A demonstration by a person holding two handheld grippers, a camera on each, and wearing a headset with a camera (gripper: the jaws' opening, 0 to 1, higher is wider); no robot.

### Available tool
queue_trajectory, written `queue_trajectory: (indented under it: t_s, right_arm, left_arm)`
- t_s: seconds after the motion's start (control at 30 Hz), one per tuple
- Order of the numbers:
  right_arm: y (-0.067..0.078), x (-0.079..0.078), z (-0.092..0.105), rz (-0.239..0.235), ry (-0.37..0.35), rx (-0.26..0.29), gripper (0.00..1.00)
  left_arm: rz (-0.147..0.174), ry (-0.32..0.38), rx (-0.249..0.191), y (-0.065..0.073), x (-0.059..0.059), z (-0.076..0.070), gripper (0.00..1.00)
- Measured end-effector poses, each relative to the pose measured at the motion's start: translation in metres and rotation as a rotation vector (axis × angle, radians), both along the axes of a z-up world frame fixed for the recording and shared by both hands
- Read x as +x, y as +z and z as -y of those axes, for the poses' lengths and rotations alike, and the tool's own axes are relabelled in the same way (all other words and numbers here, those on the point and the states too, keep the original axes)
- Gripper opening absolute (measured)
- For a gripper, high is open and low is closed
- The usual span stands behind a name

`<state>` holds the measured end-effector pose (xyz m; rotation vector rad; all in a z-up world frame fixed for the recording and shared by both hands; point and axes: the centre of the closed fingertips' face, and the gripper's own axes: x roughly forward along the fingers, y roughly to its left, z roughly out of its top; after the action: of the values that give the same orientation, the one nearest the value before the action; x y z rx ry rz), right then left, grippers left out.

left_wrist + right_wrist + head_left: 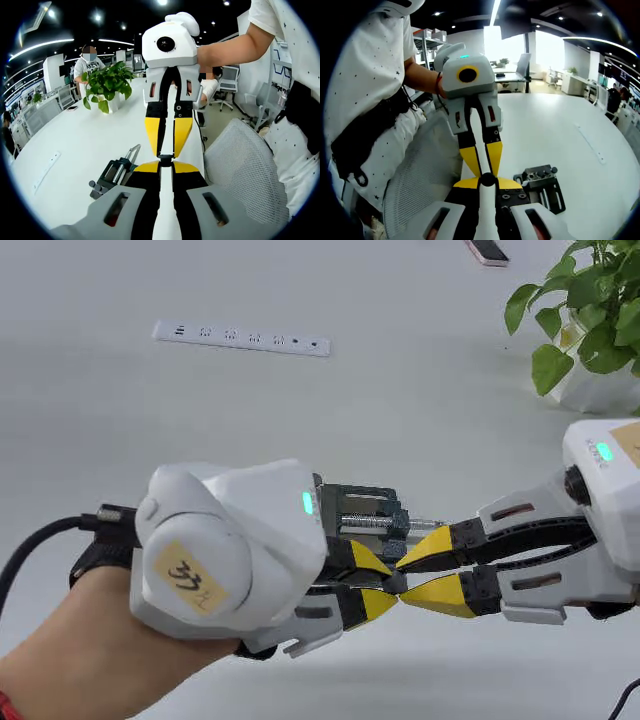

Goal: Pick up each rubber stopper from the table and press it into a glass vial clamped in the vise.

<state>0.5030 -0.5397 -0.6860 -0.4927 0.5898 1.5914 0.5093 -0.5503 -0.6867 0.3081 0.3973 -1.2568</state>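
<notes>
My two grippers meet tip to tip above the table. The left gripper (385,583) reaches in from the left and the right gripper (405,580) from the right, both with jaws closed to a point. A small dark round thing (487,179) sits exactly where the tips touch, and I cannot tell whether it is a stopper or which gripper holds it. The same spot shows past the left gripper (165,164), which faces the right gripper (165,155). Below and behind the tips stands the dark metal vise (362,512) (542,186) (116,172). I see no vial in its jaws.
A white power strip (240,337) lies far back on the white table (420,390). A potted green plant (590,310) stands at the back right, with a phone (487,250) at the far edge. A mesh office chair (245,165) is beside the table.
</notes>
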Motion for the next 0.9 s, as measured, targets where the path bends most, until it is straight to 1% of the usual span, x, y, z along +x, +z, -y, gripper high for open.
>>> queue_trajectory:
  t_s: [0.07,0.17,0.27,0.37,0.43,0.47,0.53,0.6,0.63,0.77,0.9]
  right_arm:
    - [-0.001,0.001,-0.002,-0.003,0.007,-0.01,0.05]
    - [-0.002,0.003,-0.003,-0.011,0.014,-0.02,0.05]
    - [-0.002,0.006,-0.005,-0.008,0.014,-0.032,0.05]
    - [0.0,0.015,-0.008,-0.006,-0.011,-0.041,0.05]
    - [0.0,0.021,-0.01,0.004,-0.033,-0.053,0.05]
    - [0.0,0.026,-0.011,0.008,-0.038,-0.06,0.05]
    - [0.001,0.033,-0.016,0.013,-0.059,-0.065,0.05]
    - [0.0,0.038,-0.02,0.022,-0.062,-0.079,0.05]
    - [-0.001,0.042,-0.023,0.031,-0.067,-0.087,0.05]
    - [-0.004,0.056,-0.033,0.038,-0.093,-0.117,0.05]
    - [-0.014,0.069,-0.041,0.049,-0.107,-0.168,0.05]
  left_arm:
    - [0.005,0.012,-0.009,0.0,0.003,-0.005,0.07]
    - [0.0,0.034,-0.021,0.0,0.005,-0.01,0.12]
    - [0.0,0.058,-0.023,-0.002,0.008,-0.019,0.14]
    - [-0.005,0.097,-0.027,-0.006,0.013,-0.033,0.16]
    - [-0.006,0.116,-0.032,-0.011,0.016,-0.042,0.19]
    - [-0.006,0.134,-0.034,-0.013,0.019,-0.048,0.21]
    - [-0.008,0.158,-0.04,-0.015,0.023,-0.058,0.24]
    - [-0.005,0.178,-0.041,-0.017,0.025,-0.066,0.26]
    - [-0.009,0.192,-0.046,-0.018,0.027,-0.072,0.27]
    - [-0.011,0.23,-0.061,-0.023,0.032,-0.088,0.35]
    - [-0.015,0.253,-0.066,-0.03,0.036,-0.104,0.4]
